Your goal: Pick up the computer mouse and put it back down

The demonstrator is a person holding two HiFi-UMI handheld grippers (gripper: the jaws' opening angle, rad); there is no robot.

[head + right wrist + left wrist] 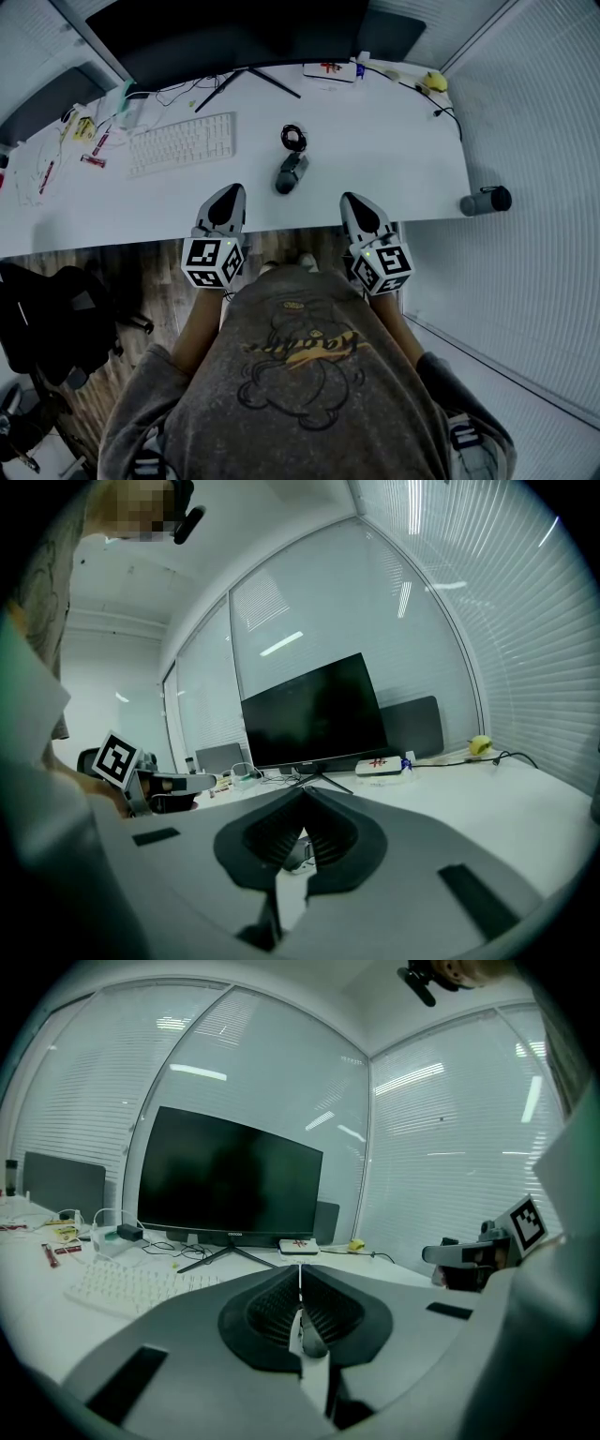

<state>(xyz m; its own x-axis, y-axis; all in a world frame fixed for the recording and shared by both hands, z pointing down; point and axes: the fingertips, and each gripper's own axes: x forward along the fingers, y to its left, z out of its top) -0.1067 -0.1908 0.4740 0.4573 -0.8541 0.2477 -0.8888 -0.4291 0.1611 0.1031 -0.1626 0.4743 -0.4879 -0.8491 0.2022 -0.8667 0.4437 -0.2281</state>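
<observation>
White tabletop (403, 159) holds the computer mouse (292, 173): light, rigid, slick, I judge; I'd pinch its sides. Left claw (228, 194) and right claw (355, 201) sit pressed together.

On the desk (403, 159), the mouse (291, 174) lies near the front edge. A coiled cable (293, 138) is just behind it and the keyboard (183, 142) is to its left. The monitor (234, 37) stands at the back. The left gripper (229, 192) and right gripper (352, 199) sit over the front edge, one on each side of the mouse and apart from it. A bottle (487, 200) lies beyond the desk's right end.
</observation>
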